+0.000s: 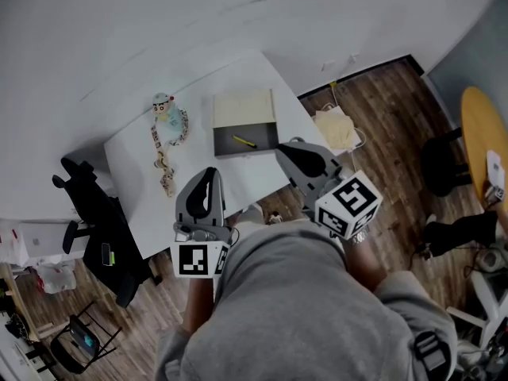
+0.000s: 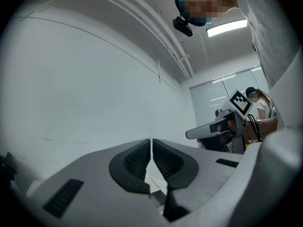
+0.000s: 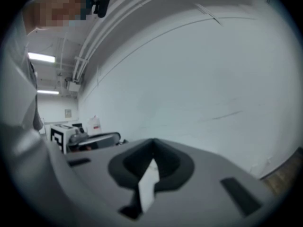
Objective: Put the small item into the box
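Note:
On the white table (image 1: 135, 173) lies an open box (image 1: 245, 122) with a pale lid folded back and a dark inside. A small yellow item (image 1: 244, 141) rests inside the box. My left gripper (image 1: 210, 171) is held over the table's near edge, jaws shut and empty. My right gripper (image 1: 282, 148) hovers just right of the box's near corner, also shut on nothing. In the left gripper view the left gripper (image 2: 151, 148) points up at the wall with pads together. The right gripper (image 3: 152, 149) in its own view does the same.
A toy figure (image 1: 164, 105) with a patterned strap (image 1: 165, 159) lies on the table's left part. A black office chair (image 1: 107, 232) stands left of the table. A pale bag (image 1: 336, 128) sits on the wood floor, and a round wooden table (image 1: 484, 145) is at far right.

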### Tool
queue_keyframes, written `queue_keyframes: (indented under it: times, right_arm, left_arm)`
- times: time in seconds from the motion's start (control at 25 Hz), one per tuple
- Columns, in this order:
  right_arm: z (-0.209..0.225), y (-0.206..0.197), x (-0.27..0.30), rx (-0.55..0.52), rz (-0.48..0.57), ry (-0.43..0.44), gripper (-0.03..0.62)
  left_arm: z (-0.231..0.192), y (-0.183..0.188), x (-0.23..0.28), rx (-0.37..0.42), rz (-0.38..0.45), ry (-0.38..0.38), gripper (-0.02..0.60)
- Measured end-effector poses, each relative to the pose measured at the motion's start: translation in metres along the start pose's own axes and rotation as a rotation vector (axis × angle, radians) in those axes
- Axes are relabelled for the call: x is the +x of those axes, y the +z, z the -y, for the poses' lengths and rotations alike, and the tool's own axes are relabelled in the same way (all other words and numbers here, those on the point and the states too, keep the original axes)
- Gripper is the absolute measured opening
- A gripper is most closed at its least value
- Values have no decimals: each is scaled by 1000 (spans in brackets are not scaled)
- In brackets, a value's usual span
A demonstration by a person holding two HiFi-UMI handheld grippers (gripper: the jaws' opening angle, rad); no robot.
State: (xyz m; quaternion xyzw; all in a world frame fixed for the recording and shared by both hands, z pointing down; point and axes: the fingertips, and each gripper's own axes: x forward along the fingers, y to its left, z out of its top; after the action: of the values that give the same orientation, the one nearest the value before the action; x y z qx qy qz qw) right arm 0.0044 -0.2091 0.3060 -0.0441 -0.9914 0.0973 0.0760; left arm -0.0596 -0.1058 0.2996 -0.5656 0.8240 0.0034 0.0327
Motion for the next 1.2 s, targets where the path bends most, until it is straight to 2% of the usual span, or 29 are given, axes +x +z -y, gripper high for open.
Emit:
queue_keyframes:
  times: [0.44,1.2]
  right_arm:
    - [-10,2,3,-66,-5,8,32]
    - [-3,3,4,-37,-8,24,32]
  left_arm:
    - [0,-6,-8,-5,-10,4,46]
    - [5,-14,-5,-10,-22,19,44]
